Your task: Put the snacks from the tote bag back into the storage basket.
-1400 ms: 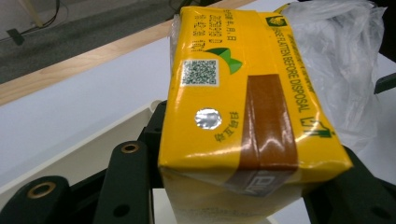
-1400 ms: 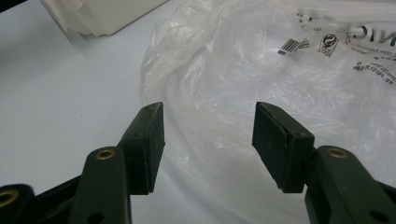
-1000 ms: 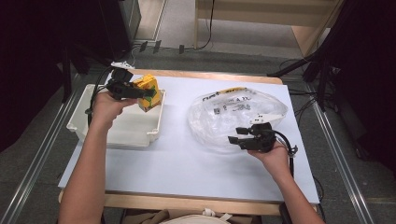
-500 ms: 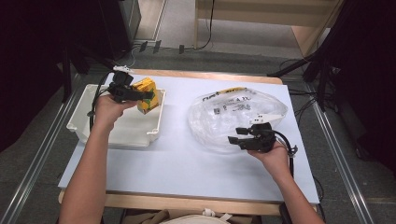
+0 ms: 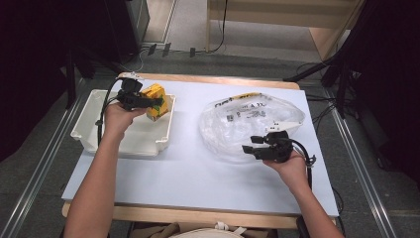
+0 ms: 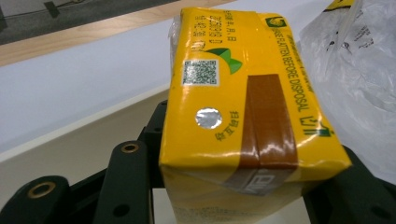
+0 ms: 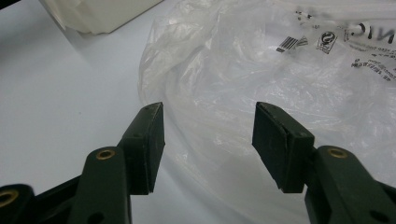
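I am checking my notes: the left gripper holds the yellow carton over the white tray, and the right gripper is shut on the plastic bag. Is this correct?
Not quite. The right gripper is open, its jaws apart at the plastic bag's edge, as the right gripper view shows. The left gripper does hold the yellow carton over the white tray.

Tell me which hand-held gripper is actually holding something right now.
The left hand-held gripper: its jaws are clamped on the yellow drink carton above the white bin. The right hand-held gripper is open and holds nothing, poised at the edge of the clear plastic bag.
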`<control>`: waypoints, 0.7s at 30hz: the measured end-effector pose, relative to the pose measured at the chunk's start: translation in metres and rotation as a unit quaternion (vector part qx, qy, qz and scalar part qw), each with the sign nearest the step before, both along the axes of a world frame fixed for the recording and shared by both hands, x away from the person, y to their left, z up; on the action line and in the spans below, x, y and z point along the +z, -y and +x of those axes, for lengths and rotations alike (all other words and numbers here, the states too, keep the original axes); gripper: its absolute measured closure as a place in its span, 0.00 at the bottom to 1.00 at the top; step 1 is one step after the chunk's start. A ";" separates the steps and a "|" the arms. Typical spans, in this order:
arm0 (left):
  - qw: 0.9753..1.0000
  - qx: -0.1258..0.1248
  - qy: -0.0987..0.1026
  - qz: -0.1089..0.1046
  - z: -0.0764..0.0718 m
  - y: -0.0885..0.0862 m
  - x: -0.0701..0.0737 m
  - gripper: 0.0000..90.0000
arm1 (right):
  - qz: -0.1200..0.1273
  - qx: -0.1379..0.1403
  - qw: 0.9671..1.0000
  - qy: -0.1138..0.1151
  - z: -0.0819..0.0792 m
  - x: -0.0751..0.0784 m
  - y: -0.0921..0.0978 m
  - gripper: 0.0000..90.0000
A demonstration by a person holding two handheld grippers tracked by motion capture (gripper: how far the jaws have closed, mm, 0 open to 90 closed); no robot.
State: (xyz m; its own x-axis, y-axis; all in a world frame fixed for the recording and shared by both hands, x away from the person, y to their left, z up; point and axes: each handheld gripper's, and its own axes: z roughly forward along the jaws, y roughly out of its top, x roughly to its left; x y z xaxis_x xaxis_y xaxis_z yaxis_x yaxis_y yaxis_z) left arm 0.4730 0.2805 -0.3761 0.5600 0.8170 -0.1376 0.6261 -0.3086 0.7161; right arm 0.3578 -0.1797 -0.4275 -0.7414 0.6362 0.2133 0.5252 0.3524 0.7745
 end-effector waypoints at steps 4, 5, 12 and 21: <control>1.000 0.002 -0.002 0.004 0.002 0.000 -0.004 0.57 | -0.001 -0.002 1.000 -0.001 -0.001 0.000 0.001 0.50; 1.000 0.004 -0.005 0.001 0.003 0.000 -0.005 0.57 | 0.000 -0.003 1.000 -0.003 -0.001 0.000 0.001 0.50; 1.000 0.003 -0.015 0.004 0.006 0.000 -0.012 0.57 | -0.001 -0.005 1.000 0.000 -0.002 0.000 0.002 0.50; 1.000 0.001 -0.011 0.020 0.009 0.004 -0.018 0.57 | 0.000 -0.006 1.000 -0.002 -0.003 0.000 0.004 0.50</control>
State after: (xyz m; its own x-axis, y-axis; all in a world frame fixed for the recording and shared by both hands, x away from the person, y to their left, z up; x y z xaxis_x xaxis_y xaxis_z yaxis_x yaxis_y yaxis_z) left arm 0.4815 0.2764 -0.3943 0.5560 0.8229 -0.1166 0.6416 -0.3358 0.6897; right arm 0.3548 -0.1833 -0.4280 -0.7331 0.6451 0.2156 0.5319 0.3462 0.7728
